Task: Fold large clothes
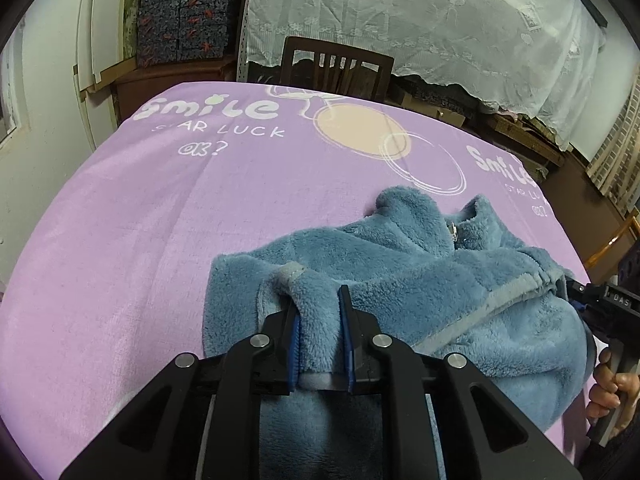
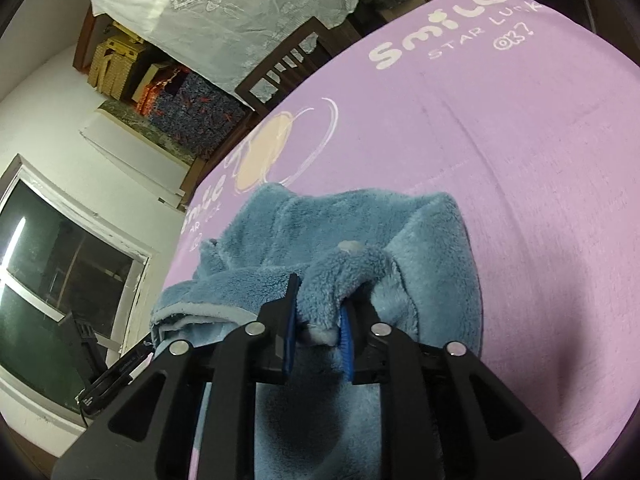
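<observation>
A fluffy blue fleece jacket (image 1: 384, 256) with grey trim and a zipped collar lies bunched on the purple blanket (image 1: 160, 208). My left gripper (image 1: 318, 300) is shut on a thick fold of its hem, the fleece filling the gap between the blue pads. In the right wrist view the same blue jacket (image 2: 352, 232) is heaped ahead, and my right gripper (image 2: 320, 288) is shut on another bunched edge of it. The right gripper's black body and the hand (image 1: 612, 392) holding it show at the left view's right edge.
The purple blanket (image 2: 520, 160), printed "Smile STAR LUCK OK?", covers the whole table. A dark wooden chair (image 1: 336, 66) stands at the far edge under a white lace cloth (image 1: 420, 20). Patterned boxes (image 1: 184, 20) sit far left; a dark window (image 2: 60, 272) is beside the table.
</observation>
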`<state>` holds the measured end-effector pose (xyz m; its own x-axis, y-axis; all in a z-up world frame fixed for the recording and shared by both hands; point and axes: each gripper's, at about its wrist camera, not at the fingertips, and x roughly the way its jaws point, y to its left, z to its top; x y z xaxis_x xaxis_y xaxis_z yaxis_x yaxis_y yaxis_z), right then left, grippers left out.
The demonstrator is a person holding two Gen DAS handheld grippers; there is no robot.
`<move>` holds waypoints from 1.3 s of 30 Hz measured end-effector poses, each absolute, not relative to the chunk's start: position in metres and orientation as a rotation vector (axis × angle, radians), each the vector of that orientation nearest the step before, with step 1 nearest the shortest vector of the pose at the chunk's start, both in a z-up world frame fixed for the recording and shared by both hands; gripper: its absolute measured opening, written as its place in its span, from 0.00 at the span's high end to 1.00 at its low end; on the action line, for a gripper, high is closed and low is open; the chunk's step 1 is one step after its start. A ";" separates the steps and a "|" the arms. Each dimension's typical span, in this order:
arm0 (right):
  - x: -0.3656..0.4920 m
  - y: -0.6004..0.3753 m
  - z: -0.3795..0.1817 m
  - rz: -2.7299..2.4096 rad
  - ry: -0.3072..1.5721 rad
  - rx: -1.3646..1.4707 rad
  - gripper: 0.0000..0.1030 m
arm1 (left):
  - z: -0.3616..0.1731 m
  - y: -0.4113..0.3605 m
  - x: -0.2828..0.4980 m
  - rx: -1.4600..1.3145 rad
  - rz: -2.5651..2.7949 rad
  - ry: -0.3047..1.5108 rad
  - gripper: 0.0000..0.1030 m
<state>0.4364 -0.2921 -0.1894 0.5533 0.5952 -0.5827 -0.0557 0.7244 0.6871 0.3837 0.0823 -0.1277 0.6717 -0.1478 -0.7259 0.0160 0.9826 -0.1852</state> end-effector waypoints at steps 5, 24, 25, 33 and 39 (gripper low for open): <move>0.415 -0.297 -0.151 0.474 0.808 0.671 0.48 | -0.109 0.092 0.368 -0.241 -0.127 0.807 0.70; 0.388 -0.294 -0.086 0.373 0.732 0.489 0.48 | -0.033 0.123 0.335 -0.240 -0.020 0.691 0.46; 0.394 -0.295 -0.092 0.361 0.742 0.495 0.48 | -0.038 0.122 0.347 -0.248 -0.020 0.704 0.46; 0.452 -0.290 -0.158 0.319 0.863 0.534 0.48 | -0.097 0.108 0.405 -0.261 -0.030 0.845 0.51; 0.471 -0.291 -0.182 0.318 0.890 0.555 0.44 | -0.114 0.098 0.424 -0.194 -0.038 0.852 0.51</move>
